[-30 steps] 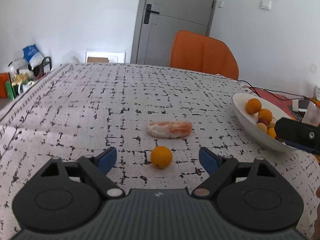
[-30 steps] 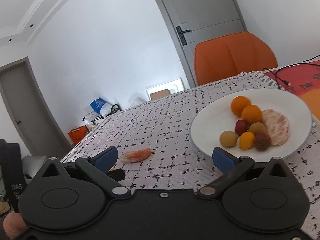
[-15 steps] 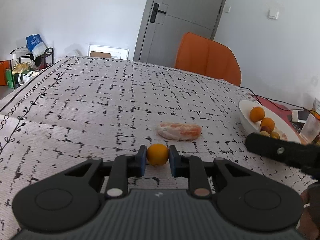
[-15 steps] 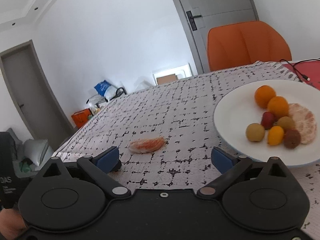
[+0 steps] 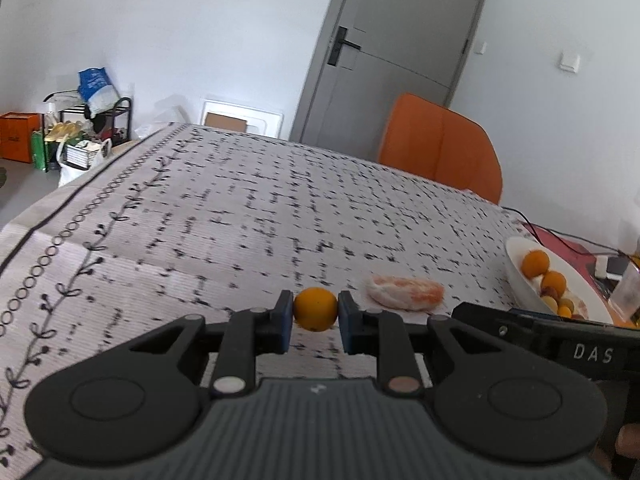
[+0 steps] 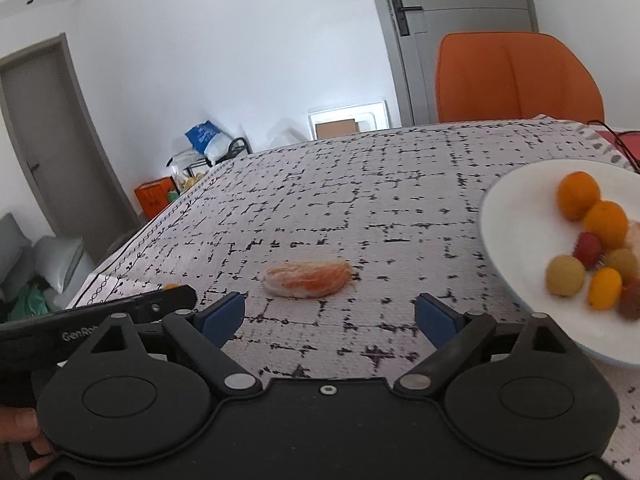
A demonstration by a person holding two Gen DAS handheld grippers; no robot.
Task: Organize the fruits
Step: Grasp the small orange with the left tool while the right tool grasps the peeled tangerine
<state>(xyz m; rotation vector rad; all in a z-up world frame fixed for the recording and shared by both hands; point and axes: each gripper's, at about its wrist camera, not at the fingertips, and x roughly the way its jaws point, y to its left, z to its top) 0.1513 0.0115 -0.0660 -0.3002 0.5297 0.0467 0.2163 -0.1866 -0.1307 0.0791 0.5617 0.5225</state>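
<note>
while the left tongs (image 5: 316, 314) clamp a small orange (image 5: 315, 309), the right tongs (image 6: 330, 316), narrowing slightly, gape before a peeled segment (image 6: 307, 279).

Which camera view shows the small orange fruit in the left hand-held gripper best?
The left wrist view: the small orange fruit sits whole and centred between the blue pads. The right wrist view shows only an orange sliver above the left hand-held gripper.

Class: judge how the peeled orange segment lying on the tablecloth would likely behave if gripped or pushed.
The peeled orange segment looks soft and membrane-thin, so it probably squashes or tears easily. Lying flat and elongated on the tablecloth, it would likely slide, not roll.
</note>
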